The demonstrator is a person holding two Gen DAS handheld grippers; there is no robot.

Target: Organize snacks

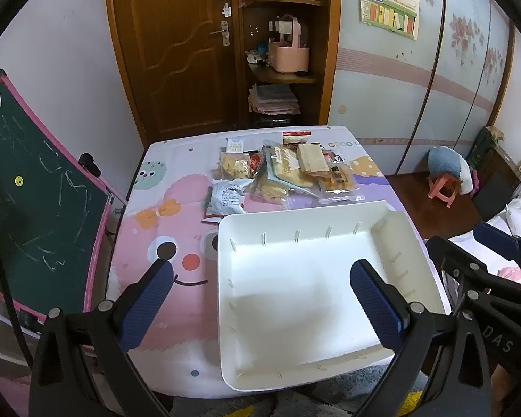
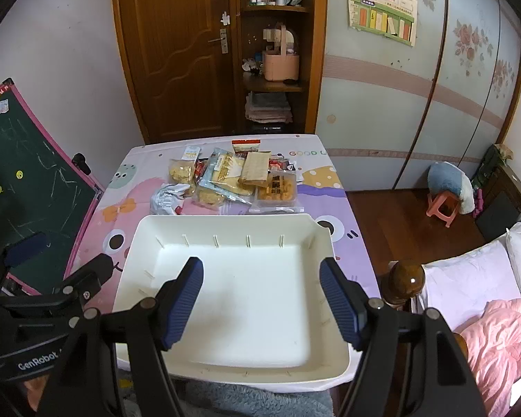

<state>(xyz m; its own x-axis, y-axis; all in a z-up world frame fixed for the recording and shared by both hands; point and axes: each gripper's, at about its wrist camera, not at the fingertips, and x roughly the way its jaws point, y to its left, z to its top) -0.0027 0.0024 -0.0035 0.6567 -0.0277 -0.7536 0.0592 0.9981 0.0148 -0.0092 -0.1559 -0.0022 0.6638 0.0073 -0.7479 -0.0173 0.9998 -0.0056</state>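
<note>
A heap of snack packets [image 1: 284,173] [image 2: 232,177] lies at the far side of the small table, several clear bags of yellow snacks among them. In front of it stands an empty white plastic bin [image 1: 305,368] [image 2: 225,373]. My left gripper [image 1: 262,271] hovers open above the bin's near left corner, nothing between its blue pads. My right gripper [image 2: 260,271] hangs open over the middle of the bin, also holding nothing. Each gripper shows at the edge of the other's view.
The table wears a pink cartoon cloth [image 1: 177,215]. A green chalkboard [image 1: 27,201] leans at the left. A wooden door [image 1: 184,45] and shelves [image 1: 281,76] stand behind. A bed with pink bedding [image 2: 496,333], a wooden bedpost [image 2: 406,278] and a pink stool [image 2: 443,206] are right.
</note>
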